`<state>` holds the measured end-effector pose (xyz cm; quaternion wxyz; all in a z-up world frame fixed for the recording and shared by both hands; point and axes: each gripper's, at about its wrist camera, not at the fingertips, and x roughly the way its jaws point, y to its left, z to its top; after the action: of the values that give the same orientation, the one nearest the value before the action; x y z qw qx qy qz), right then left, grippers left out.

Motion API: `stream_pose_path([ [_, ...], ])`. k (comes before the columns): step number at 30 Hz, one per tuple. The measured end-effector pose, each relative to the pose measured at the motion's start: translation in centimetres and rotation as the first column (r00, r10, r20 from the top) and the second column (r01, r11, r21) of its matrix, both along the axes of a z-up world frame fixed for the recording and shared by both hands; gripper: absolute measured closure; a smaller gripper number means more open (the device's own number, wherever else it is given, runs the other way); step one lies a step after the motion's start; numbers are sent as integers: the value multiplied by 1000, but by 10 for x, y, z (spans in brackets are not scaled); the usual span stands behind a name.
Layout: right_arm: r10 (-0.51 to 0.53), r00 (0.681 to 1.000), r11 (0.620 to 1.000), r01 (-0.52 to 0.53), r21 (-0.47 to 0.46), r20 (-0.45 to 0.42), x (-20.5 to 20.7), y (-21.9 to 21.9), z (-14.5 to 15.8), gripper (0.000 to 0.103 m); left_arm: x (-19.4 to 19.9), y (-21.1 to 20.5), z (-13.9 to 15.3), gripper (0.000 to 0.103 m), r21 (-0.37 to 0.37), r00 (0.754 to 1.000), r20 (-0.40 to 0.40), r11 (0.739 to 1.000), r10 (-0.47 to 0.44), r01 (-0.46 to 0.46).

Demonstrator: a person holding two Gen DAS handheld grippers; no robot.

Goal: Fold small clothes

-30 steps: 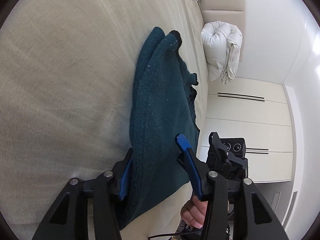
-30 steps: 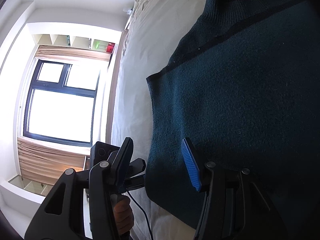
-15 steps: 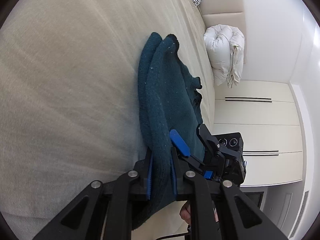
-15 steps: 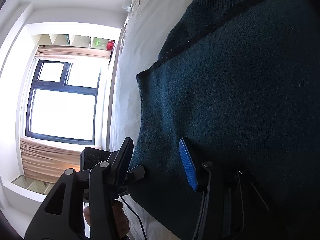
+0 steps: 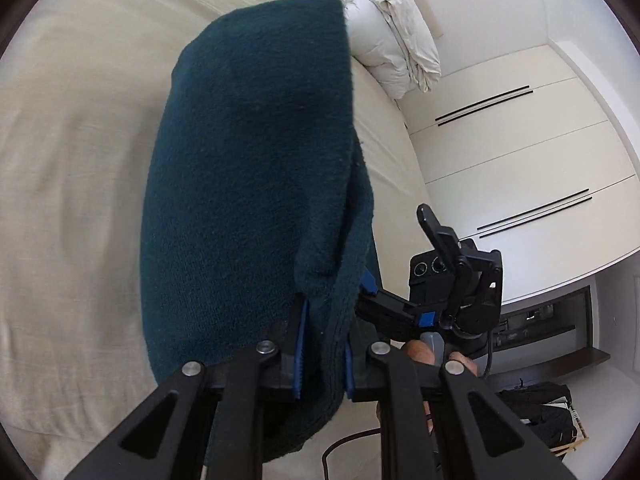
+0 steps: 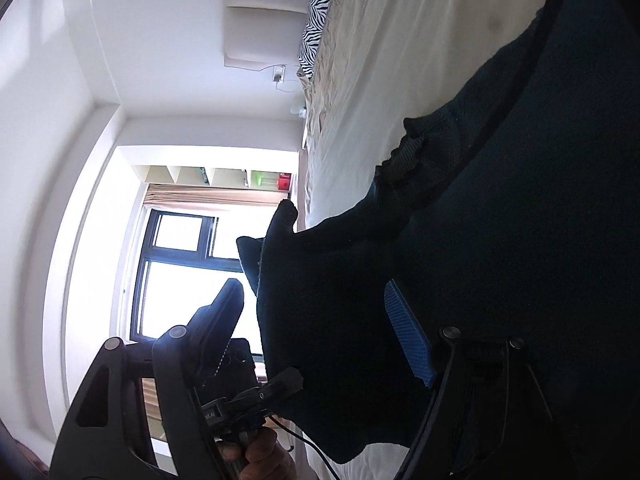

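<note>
A dark teal knit sweater lies partly on the beige bed. My left gripper is shut on the sweater's edge and lifts it, so the cloth hangs up in front of the camera. In the right wrist view the sweater fills the right side. My right gripper is open, with the cloth's edge between its fingers; the blue pad rests against the cloth. The right gripper also shows in the left wrist view, beside the lifted edge.
A rolled white duvet lies at the bed's far side by white wardrobe doors. A zebra-print pillow sits at the headboard. A bright window is on the left of the right wrist view.
My left gripper has closed on the sweater edge and raised it off the bed. My right gripper has moved further onto the cloth and stays open.
</note>
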<state>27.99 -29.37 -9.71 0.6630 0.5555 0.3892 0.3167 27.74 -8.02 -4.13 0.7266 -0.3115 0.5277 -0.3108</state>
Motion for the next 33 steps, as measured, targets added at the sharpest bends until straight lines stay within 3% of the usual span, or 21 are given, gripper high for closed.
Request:
stream_pose_path([
  [3,-54,998,999,54,-2,-42,1,-48,-12,23,5,-58,-28,85,21,998,-15,998,-63,63],
  [6,-64,991,997,59,-48,-114,0,-72,-32,23,0,-90,-54,77,-21,989,-81,993,-120,119],
  [8,-45,992,998,41,-42,-117,-1,-77,-42,25,-12,-93,-47,61,-49,989,-34,988,-147,145],
  [9,-34,994,999,30,-41,-103,-1,-77,-41,25,-18,-90,-39,46,-40,989,-4,988,-151,150],
  [10,-27,995,999,22,-50,-97,0,-77,-40,25,-24,-85,-30,39,-29,989,27,988,-148,148],
  [13,-15,995,996,6,-93,-99,6,-74,-38,25,-33,-57,-11,39,-44,987,91,990,-132,136],
  [16,12,996,982,-29,-189,-89,10,-59,-28,26,-41,-25,2,39,-12,986,146,996,-84,86],
  [18,30,994,955,-58,-291,-102,12,-45,-23,35,-38,-10,-2,39,-4,989,136,998,-66,67],
  [20,47,989,927,-94,-363,-137,17,-34,-25,59,-24,-7,-7,39,-13,993,108,999,-39,41],
  [23,37,984,881,-113,-460,-173,24,-25,-26,86,-20,-6,-11,39,-17,995,92,999,-28,30],
  [28,19,991,824,-91,-560,-133,32,-24,-4,90,-21,-3,-13,39,-11,994,99,999,-48,49],
  [33,6,995,803,-61,-593,-96,36,-45,19,90,-20,-19,-10,39,0,991,122,998,-60,61],
])
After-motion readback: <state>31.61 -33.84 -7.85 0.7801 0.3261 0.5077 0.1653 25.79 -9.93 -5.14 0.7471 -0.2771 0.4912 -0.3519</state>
